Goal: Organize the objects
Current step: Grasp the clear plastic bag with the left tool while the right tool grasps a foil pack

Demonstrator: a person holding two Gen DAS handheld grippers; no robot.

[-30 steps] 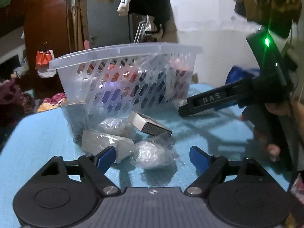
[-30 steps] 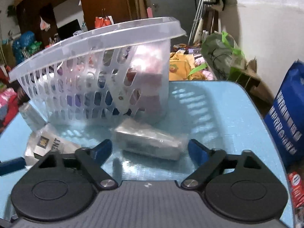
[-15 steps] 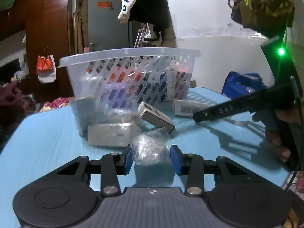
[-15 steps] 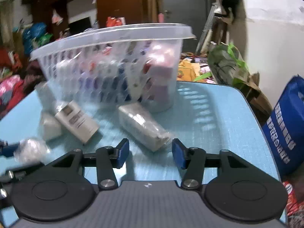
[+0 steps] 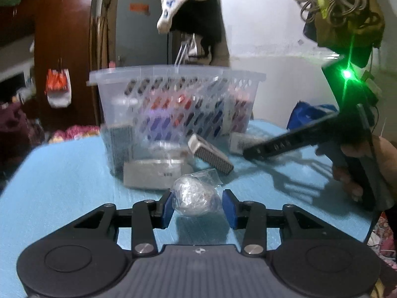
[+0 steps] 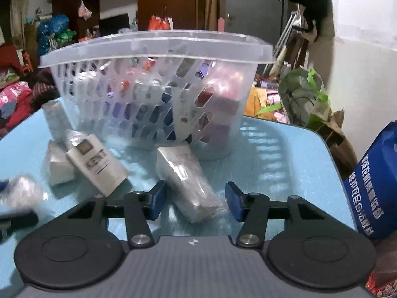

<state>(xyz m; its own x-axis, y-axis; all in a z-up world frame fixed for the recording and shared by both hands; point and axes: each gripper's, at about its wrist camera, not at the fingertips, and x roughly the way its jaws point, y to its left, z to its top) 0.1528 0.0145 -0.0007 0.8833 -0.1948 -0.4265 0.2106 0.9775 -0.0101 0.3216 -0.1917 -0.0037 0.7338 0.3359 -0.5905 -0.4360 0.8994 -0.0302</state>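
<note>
A clear perforated plastic basket (image 5: 173,79) (image 6: 158,47) with several packets inside stands on the blue table (image 5: 62,173). My left gripper (image 5: 197,206) is shut on a clear-wrapped bundle (image 5: 193,196), held just above the table; it also shows at the left edge of the right wrist view (image 6: 19,193). My right gripper (image 6: 194,202) straddles a wrapped white box (image 6: 186,178) lying on the table, with a gap showing at each pad. The right gripper also shows from the side in the left wrist view (image 5: 285,144).
A white KENT pack (image 6: 96,166), a checker-sided box (image 5: 211,156), a flat wrapped box (image 5: 153,173) and a grey upright packet (image 5: 119,146) lie before the basket. A blue bag (image 6: 374,183) stands by the table's right edge (image 6: 332,159).
My left gripper closed on the wrapped bundle and lifted it slightly. My right gripper narrowed its jaws and came down around the wrapped white box.
</note>
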